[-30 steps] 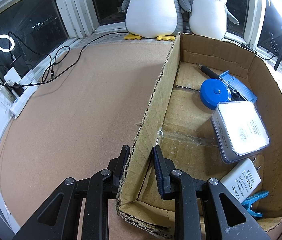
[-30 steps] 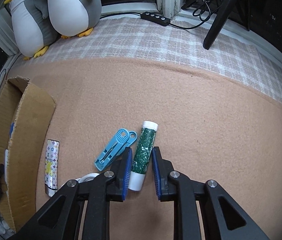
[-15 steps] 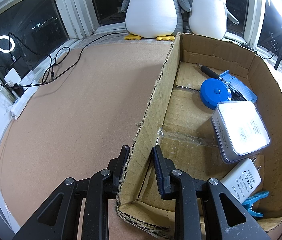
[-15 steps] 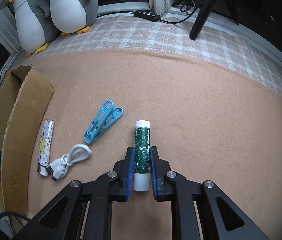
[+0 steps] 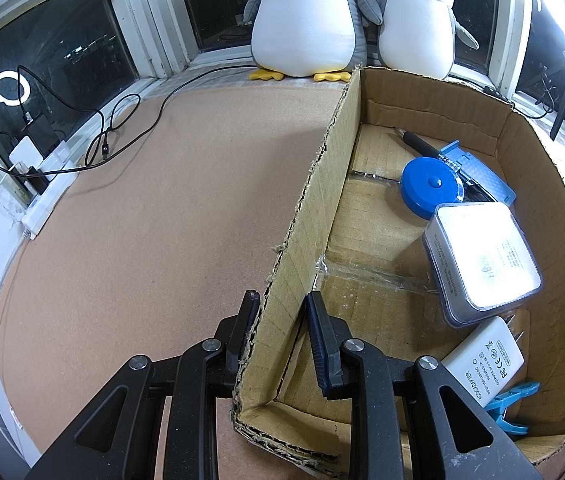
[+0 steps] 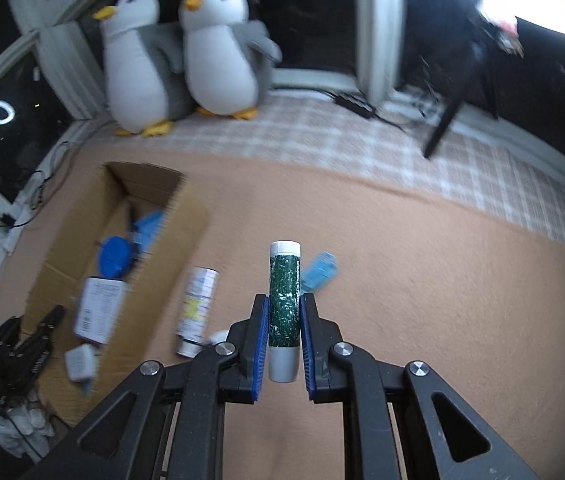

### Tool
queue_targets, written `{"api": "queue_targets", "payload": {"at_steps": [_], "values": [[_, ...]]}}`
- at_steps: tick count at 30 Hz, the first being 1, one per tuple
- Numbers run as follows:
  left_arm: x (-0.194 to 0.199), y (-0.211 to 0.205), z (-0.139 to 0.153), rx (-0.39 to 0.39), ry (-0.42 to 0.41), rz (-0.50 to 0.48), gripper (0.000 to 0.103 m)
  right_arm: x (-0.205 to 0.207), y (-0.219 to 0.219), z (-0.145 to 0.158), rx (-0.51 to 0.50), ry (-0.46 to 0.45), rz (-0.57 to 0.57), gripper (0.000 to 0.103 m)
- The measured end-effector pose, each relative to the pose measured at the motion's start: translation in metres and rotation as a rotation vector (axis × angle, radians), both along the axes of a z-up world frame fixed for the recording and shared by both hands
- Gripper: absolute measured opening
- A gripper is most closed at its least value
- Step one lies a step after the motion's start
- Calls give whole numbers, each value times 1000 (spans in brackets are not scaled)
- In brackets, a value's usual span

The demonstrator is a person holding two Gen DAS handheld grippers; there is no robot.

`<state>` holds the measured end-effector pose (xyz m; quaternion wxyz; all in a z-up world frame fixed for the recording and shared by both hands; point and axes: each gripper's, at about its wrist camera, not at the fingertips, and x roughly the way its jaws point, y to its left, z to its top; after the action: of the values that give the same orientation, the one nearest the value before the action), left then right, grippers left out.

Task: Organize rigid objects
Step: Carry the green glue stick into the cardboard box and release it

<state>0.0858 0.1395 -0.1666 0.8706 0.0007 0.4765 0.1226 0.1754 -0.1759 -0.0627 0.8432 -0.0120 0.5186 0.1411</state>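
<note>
While my left gripper [image 5: 280, 322] tilts steeply down at the near left corner of the cardboard box [image 5: 322, 184], its jaws are clenched on the box's left wall, one finger outside and one inside. My right gripper [image 6: 284, 332] also pitches steeply down, above the tan carpet [image 6: 422, 280], and it clamps a green tube [image 6: 284, 300] with a white cap between its blue pads [image 6: 261, 344]. The tube's long axis runs along my fingers, cap end pointing away from me, bare white end toward my wrist. It hangs clear of the carpet, to the right of the box.

Inside the box lie a blue round tape measure [image 5: 430, 188], a white case [image 5: 482, 256], a white charger [image 5: 486, 360] and a blue clothespin [image 5: 510, 404] at the near right corner.
</note>
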Motion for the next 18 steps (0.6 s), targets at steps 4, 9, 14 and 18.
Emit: {"api": "queue_targets", "payload": {"at_steps": [4, 9, 14, 18], "values": [[0, 0, 0, 0, 0, 0, 25, -8, 44, 16, 22, -49, 93, 14], [0, 0, 0, 0, 0, 0, 25, -17, 93, 22, 41, -65, 188, 14], [-1, 0, 0, -1, -2, 1, 25, -21, 121, 17, 40, -61, 241, 14], [-1, 0, 0, -1, -2, 1, 25, -21, 139, 9, 27, -52, 272, 14]]}}
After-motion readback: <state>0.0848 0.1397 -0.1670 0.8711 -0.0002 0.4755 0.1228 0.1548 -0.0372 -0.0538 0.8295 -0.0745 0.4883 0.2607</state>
